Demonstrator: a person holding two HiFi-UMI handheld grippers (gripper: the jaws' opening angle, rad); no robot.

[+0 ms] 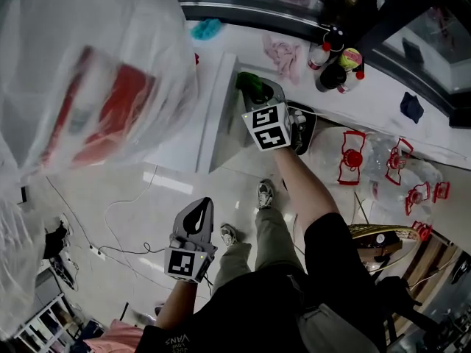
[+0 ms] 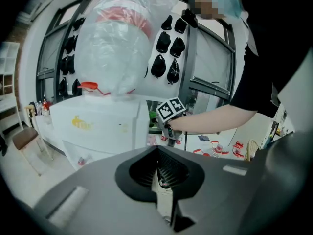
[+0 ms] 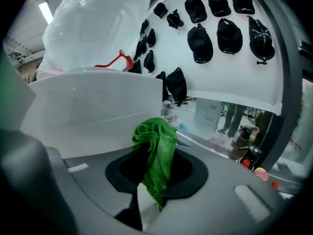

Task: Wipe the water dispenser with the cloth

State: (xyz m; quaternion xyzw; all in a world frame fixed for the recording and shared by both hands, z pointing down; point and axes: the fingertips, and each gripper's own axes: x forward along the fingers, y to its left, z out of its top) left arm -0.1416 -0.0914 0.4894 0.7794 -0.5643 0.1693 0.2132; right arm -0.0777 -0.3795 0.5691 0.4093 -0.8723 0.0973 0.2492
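The green cloth (image 3: 156, 153) is clamped between the jaws of the right tongs (image 3: 149, 185), and its bunched upper end stands out above them. In the head view the cloth (image 1: 248, 80) is seen at the tip of the right tongs (image 1: 257, 93), held up against the side edge of the white water dispenser (image 1: 210, 116). Whether cloth and dispenser touch cannot be told. In the right gripper view the dispenser's white side (image 3: 93, 111) fills the space just behind the cloth.

On top of the dispenser a large water bottle (image 1: 88, 87) is carried, wrapped in a clear plastic bag, with a red label showing through. The same bottle (image 2: 117, 48) is seen from the left gripper view, above the dispenser's front (image 2: 98, 126).

The left tongs (image 1: 195, 215) are held low and well apart from the dispenser, above the glossy floor (image 1: 132, 197). Their jaws are brought together with nothing gripped between them (image 2: 164, 177).

Two shoes (image 1: 265, 193) are seen on the floor beside thin cables (image 1: 121, 223). To the right of the dispenser a white surface (image 1: 353, 101) is seen, on which bottles (image 1: 335, 61), a pink cloth (image 1: 283, 54) and a dark blue cloth (image 1: 412, 107) are set. Black caps (image 3: 220, 33) are hung on a white wall panel behind the dispenser.
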